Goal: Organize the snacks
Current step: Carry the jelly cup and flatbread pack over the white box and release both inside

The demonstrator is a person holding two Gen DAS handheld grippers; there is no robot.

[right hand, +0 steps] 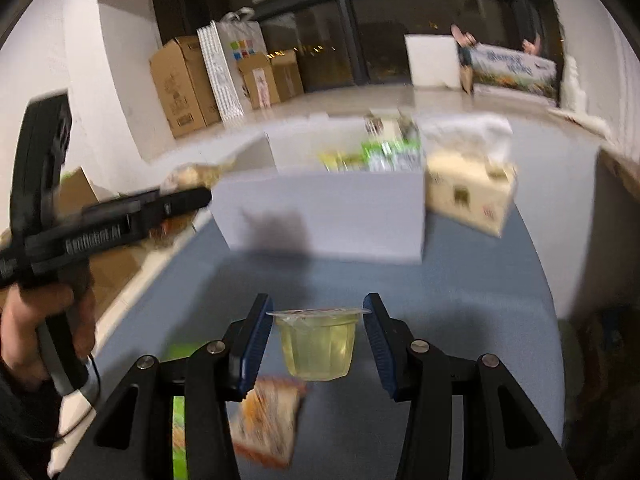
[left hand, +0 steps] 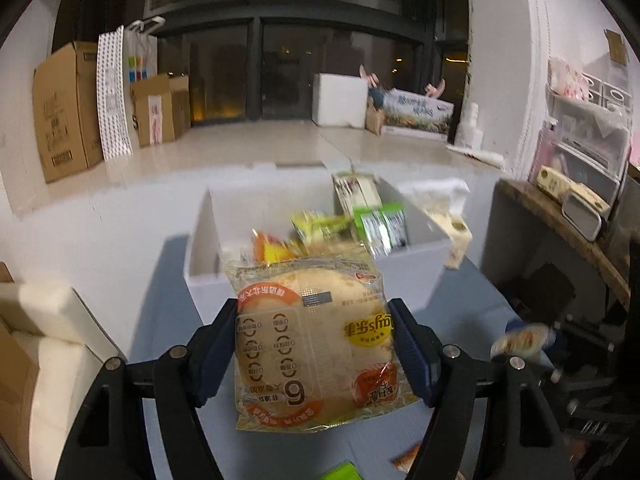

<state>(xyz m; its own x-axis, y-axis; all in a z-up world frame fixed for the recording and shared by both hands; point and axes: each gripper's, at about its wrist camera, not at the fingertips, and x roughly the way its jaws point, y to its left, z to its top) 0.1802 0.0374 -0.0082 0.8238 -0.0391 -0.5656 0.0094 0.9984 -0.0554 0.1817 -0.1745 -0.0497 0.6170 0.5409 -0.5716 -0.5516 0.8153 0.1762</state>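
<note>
My left gripper [left hand: 314, 354]: clamped on the rice cracker pack [left hand: 316, 344].
My right gripper [right hand: 318, 344]: pinches the jelly cup [right hand: 318, 346].
White box [right hand: 332, 216]: ahead, holding snacks.

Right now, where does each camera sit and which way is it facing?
Left wrist: on the left gripper, looking along its fingers, which pinch a rice cracker pack, toward the white bin.
Right wrist: on the right gripper, which holds a jelly cup, facing the bin; the person's left hand shows at picture left.
Shared: bin, blue table, tissue box, cardboard boxes.
</note>
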